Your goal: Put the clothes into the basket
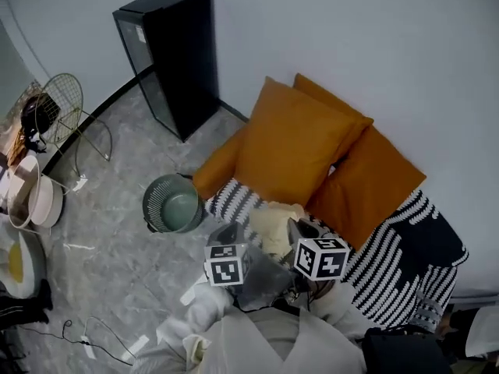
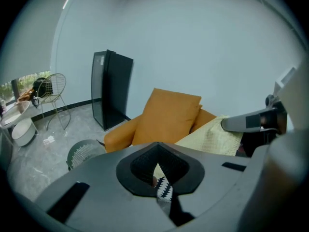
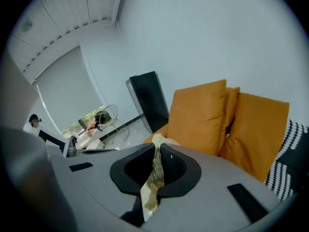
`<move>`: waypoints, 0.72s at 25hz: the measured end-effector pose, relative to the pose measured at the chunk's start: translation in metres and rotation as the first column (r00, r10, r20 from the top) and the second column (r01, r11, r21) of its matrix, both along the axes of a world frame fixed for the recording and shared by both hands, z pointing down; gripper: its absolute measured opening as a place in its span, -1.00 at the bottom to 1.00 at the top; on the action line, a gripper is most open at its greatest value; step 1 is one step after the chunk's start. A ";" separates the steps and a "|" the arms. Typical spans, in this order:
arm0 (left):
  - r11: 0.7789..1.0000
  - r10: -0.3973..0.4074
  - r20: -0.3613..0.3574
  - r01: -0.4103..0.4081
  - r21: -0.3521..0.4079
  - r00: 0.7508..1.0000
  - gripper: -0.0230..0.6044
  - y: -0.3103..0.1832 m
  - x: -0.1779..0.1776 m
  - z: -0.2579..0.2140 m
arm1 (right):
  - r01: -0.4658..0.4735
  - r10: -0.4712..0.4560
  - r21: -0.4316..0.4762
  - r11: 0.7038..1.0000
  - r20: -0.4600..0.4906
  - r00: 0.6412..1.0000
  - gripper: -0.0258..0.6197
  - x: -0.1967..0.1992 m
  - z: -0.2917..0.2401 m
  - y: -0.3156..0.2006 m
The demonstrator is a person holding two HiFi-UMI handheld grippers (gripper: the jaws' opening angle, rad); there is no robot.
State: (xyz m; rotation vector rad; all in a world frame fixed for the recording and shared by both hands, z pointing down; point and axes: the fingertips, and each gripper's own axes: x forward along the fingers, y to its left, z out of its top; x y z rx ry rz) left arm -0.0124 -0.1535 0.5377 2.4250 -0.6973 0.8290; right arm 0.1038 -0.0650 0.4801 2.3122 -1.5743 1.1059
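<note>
Overhead, head view: green basket (image 1: pixel 172 204) on grey floor, open room on its left, sofa (image 1: pixel 312 154) edge just beside; cream garment (image 1: pixel 274 226) at sofa front.
Left gripper view: left gripper (image 2: pixel 157 178) pinched on black-and-white cloth (image 2: pixel 164 190).
Right gripper view: right gripper (image 3: pixel 157 151) clamped on the cream, textured garment.

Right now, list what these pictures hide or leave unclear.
Left gripper view: the left hand-held gripper shows pale and striped fabric between its jaws; which is pinched is unclear.
Same view: its body hides most of the round green slatted basket.
Head view: the right hand-held gripper covers part of the pale yellow knitted garment.
</note>
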 end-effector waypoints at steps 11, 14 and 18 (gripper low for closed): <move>0.978 -0.209 -0.017 0.210 0.019 0.978 -0.92 -0.111 -0.122 -0.004 | 0.159 -0.159 0.029 0.987 0.015 0.987 -0.82 -0.091 -0.001 -0.143; 0.961 -0.274 -0.013 0.274 0.031 0.962 -0.92 -0.136 -0.161 -0.009 | 0.200 -0.201 0.029 0.979 0.017 0.979 -0.82 -0.118 -0.004 -0.172; 0.915 -0.402 -0.013 0.402 0.022 0.916 -0.92 -0.163 -0.200 -0.012 | 0.307 -0.308 0.023 0.951 0.024 0.951 -0.82 -0.149 -0.004 -0.209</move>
